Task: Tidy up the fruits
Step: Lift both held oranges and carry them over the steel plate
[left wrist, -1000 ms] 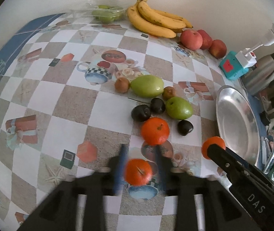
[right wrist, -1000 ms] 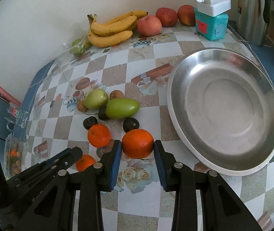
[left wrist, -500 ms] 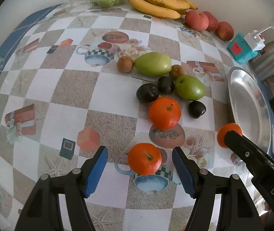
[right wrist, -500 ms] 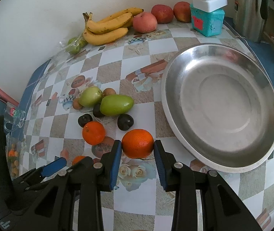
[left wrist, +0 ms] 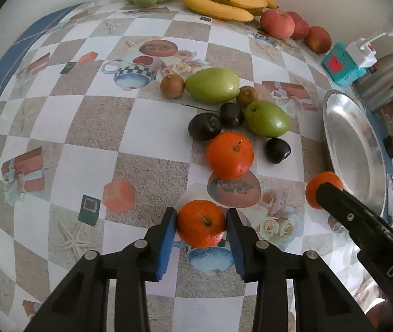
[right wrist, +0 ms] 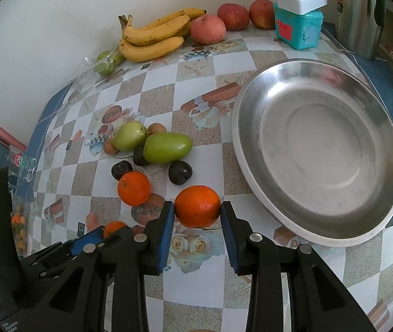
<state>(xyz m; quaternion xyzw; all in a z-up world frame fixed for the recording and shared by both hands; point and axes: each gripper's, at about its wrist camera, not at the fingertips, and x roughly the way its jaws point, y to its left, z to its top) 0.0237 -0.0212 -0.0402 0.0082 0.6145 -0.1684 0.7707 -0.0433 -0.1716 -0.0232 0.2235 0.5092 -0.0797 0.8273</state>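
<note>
Steel plate (right wrist: pixel 318 152) has no fruit in it, so I'd say sorting has barely begun. Right gripper (right wrist: pixel 197 211) is clamped on an orange (right wrist: pixel 197 206) just left of the plate rim; left gripper (left wrist: pixel 200 225) is closing, pads at a smaller orange (left wrist: pixel 200 227) further left (both look still on the cloth). Third orange (left wrist: pixel 229 155), green mangoes (left wrist: pixel 213 84) and dark plums (left wrist: pixel 204 126) sit left of the plate; bananas (right wrist: pixel 155 36) and apples (right wrist: pixel 207 29) beyond it by the wall.
</note>
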